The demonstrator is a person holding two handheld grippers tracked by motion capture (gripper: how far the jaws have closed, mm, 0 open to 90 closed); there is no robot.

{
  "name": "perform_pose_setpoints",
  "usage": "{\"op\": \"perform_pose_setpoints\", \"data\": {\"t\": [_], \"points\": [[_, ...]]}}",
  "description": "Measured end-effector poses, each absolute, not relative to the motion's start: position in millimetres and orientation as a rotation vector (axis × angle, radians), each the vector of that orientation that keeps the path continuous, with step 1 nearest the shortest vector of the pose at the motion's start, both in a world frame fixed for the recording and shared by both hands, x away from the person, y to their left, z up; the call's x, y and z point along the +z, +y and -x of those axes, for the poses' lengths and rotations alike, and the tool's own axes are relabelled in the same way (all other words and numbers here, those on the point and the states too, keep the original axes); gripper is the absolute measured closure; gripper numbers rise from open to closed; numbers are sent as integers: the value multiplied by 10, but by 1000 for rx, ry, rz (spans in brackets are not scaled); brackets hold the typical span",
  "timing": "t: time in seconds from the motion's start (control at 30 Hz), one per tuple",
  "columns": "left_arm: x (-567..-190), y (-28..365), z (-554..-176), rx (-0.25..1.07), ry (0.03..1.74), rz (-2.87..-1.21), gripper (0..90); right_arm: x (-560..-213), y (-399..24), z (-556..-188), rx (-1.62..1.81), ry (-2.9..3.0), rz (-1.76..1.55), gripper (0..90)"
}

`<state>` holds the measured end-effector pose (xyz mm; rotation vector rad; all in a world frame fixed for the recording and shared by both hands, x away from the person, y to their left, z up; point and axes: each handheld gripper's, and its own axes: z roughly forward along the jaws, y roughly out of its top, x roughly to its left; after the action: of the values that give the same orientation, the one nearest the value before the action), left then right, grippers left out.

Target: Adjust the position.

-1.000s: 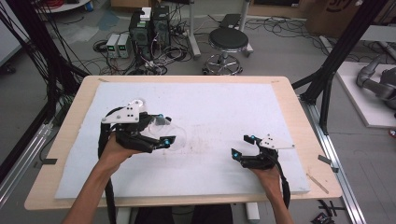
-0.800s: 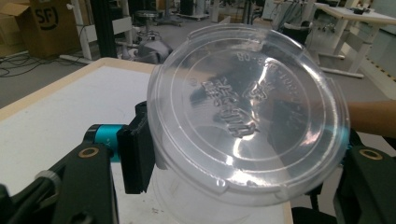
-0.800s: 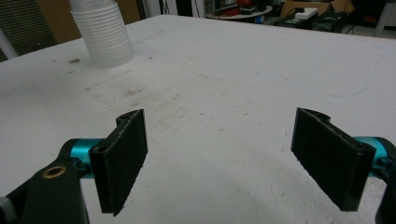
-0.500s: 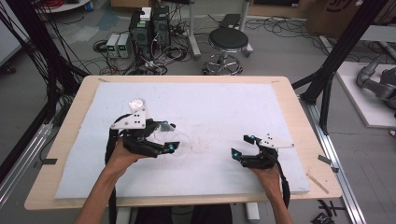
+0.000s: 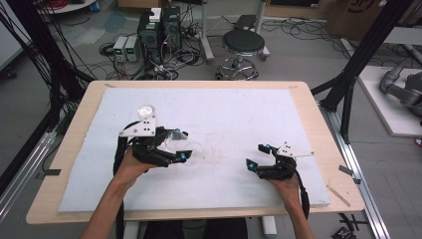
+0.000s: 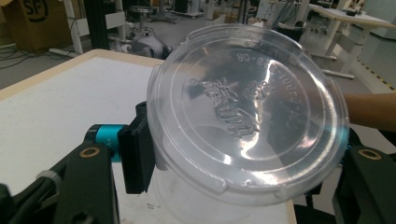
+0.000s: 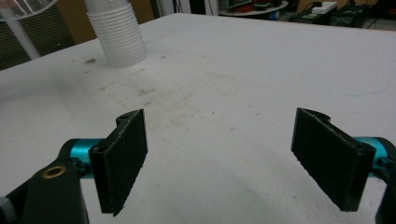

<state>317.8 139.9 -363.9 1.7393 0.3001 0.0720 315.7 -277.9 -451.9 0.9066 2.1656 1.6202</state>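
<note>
One clear plastic cup (image 6: 243, 135) with a lid sits clamped in the left gripper (image 5: 171, 147) over the white mat (image 5: 224, 124). It looks light, thin and crushable; hold its sides gently. The right gripper (image 5: 259, 157) rests wide open, empty. A stool (image 5: 243, 42) and cables lie beyond the table.
</note>
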Motion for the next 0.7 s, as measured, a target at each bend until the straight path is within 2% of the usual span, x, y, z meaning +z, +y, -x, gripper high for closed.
{"op": "perform_pose_setpoints", "data": {"t": [0.43, 0.7], "points": [[-3666, 1349, -3245, -30, 218, -1710, 360, -3976, -2531, -3127, 1759, 2360, -571, 184], [-3648, 1292, -3235, -72, 173, -1694, 360, -3767, -2304, -3135, 1820, 2474, -390, 184]]}}
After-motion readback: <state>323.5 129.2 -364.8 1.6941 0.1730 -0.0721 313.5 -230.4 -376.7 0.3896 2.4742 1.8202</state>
